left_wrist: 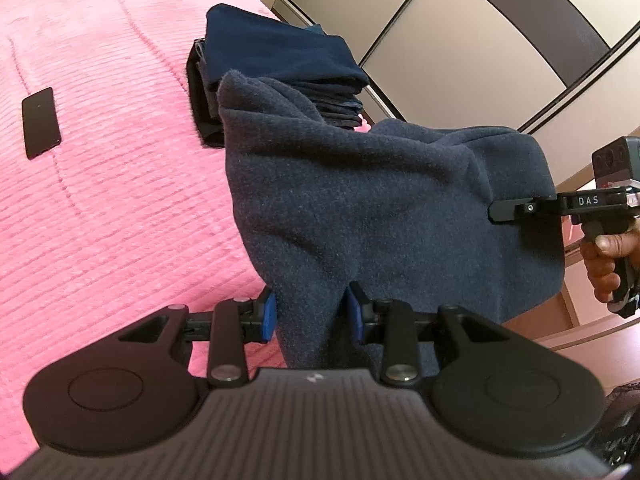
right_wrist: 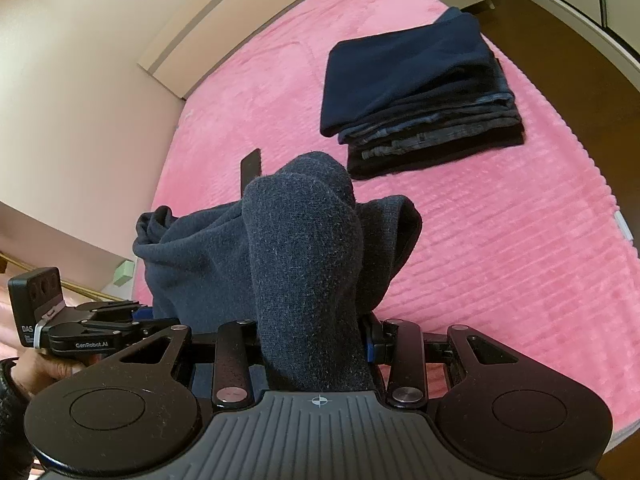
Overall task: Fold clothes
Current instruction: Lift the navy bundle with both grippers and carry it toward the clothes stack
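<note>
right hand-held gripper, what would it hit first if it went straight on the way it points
The dark fleece garment it already grips fills its line. Beyond that, probably the pink bedspread, short of the folded stack; depth is unclear.

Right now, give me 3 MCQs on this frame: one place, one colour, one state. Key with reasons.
1. Where is the folded stack?
A. on the bed
B. on the floor
C. in the wardrobe

2. What colour is the bedspread?
A. white
B. pink
C. green

3. How is the fleece held?
A. lying loose, untouched
B. by one gripper only
C. by both grippers

Key:
1 A, the stack sits on the bedspread, beyond the fleece.
2 B, pink ribbed plush fills both views.
3 C, the left gripper has fleece between its blue pads, and the right gripper clamps another bunch.
</note>
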Motion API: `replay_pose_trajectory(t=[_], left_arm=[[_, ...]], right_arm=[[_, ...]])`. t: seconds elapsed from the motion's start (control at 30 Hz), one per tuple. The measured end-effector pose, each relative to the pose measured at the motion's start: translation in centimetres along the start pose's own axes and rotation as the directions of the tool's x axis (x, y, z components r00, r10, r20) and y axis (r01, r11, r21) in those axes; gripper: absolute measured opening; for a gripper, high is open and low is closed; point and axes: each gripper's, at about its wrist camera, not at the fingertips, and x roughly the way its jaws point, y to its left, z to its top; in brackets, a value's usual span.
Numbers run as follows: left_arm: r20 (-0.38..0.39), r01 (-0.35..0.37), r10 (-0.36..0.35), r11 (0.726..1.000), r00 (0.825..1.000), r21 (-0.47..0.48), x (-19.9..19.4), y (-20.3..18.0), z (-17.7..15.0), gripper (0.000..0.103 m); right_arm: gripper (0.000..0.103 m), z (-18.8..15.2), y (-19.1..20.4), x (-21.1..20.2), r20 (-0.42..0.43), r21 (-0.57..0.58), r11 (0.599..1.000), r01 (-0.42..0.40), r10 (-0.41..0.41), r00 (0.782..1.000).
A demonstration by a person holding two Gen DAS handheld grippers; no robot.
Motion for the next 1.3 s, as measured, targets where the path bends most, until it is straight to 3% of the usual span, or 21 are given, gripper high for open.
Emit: replay_pose_trajectory(t=[0.4,0.67,1.0,1.3], left_arm=[[0.004,0.032,-0.032,0.999,0.999,0.005,-1.0,0.8,-0.9,0.030],[0.003,0.012,-0.012,1.000,1.000,0.025,-0.3,-0.8,-0.1,0.030],[0.009,-0.047,0.047,0.998,0.999,-0.047,1.2,-2.3,-0.2,0.030],[0.014,-0.100,0.102,0.987,0.995,-0.123,3.5,-5.0,2.2,0.029]], right_arm=[[0.037,0.5,2.2,1.1,0.001,-0.013,0.999,0.050,-0.050,0.999],[0.037,1.4,1.6,0.8,-0.009,-0.006,0.998,0.056,-0.056,0.998],[0.037,5.4,-2.1,2.6,-0.105,-0.035,0.999,-0.004,0.000,0.994],[0.037,11.3,-6.6,3.5,-0.169,-0.071,0.996,-0.053,0.040,0.985]])
